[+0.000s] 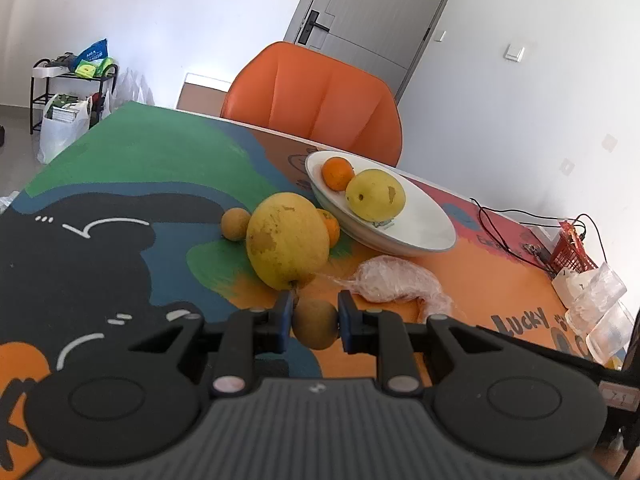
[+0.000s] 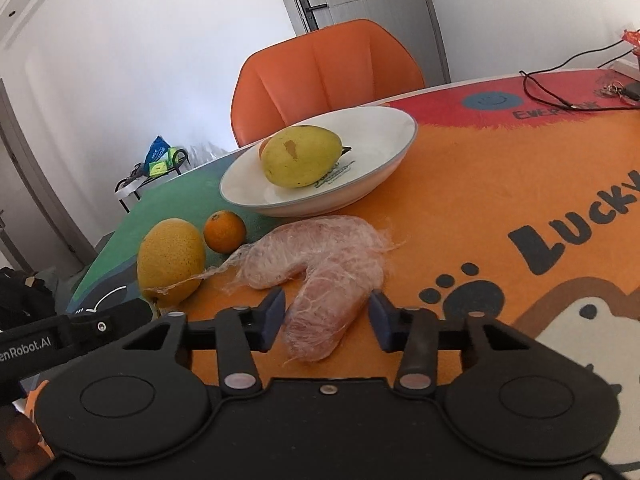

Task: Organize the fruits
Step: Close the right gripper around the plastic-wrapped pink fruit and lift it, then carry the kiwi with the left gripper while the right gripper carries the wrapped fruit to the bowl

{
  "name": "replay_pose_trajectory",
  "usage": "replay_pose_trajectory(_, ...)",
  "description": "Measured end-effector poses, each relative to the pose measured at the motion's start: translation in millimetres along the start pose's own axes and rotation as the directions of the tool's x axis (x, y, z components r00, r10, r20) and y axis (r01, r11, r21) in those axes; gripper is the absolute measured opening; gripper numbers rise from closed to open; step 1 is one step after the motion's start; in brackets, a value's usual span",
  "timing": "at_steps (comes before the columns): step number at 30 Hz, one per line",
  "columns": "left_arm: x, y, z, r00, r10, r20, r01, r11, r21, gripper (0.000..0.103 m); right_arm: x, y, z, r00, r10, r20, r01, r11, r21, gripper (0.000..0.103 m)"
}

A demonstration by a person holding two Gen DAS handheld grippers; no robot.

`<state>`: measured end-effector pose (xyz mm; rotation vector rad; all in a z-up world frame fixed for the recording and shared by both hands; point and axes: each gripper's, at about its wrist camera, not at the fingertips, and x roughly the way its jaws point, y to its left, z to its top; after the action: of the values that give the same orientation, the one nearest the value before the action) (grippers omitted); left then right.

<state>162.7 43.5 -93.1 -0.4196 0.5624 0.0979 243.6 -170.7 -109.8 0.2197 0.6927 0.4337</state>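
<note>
My left gripper (image 1: 315,322) is shut on a small brown round fruit (image 1: 316,330), held just above the mat. Right beyond it lies a large yellow fruit (image 1: 286,240), with another small brown fruit (image 1: 236,224) to its left and an orange (image 1: 332,228) half hidden behind it. The white bowl (image 1: 420,232) holds an orange (image 1: 338,174) and a yellow pear (image 1: 375,195). My right gripper (image 2: 326,316) has its pads against the near end of a curved plastic-wrapped bundle (image 2: 320,256) lying on the mat. In the right wrist view the bowl (image 2: 384,132) is farther back, and the large yellow fruit (image 2: 171,260) and orange (image 2: 225,231) are to the left.
An orange chair (image 1: 316,100) stands behind the table. Black cables (image 1: 500,232), a red basket (image 1: 570,256) and clear plastic cups (image 1: 596,304) crowd the right end. The left gripper's black body (image 2: 80,332) shows at the lower left of the right wrist view.
</note>
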Motion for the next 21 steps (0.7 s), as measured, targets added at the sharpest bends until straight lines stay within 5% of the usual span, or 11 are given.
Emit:
replay_pose_trajectory(13,0,5,1,1.000,-0.001,-0.003,0.001,1.000,-0.020,0.022,7,11,-2,0.995,-0.092,0.024,0.093,0.992,-0.080,0.049)
replay_pose_trajectory(17,-3,3,3,1.000,-0.004,0.007,0.004,1.000,-0.020,0.022,8,13,-1,0.992,-0.122,0.024,0.124,0.986,-0.114,0.036)
replay_pose_trajectory(21,-8,0,4,1.000,-0.013,0.020,0.014,1.000,-0.013,0.022,0,1,1,0.996,-0.087,0.016,0.088,0.994,-0.059,0.034)
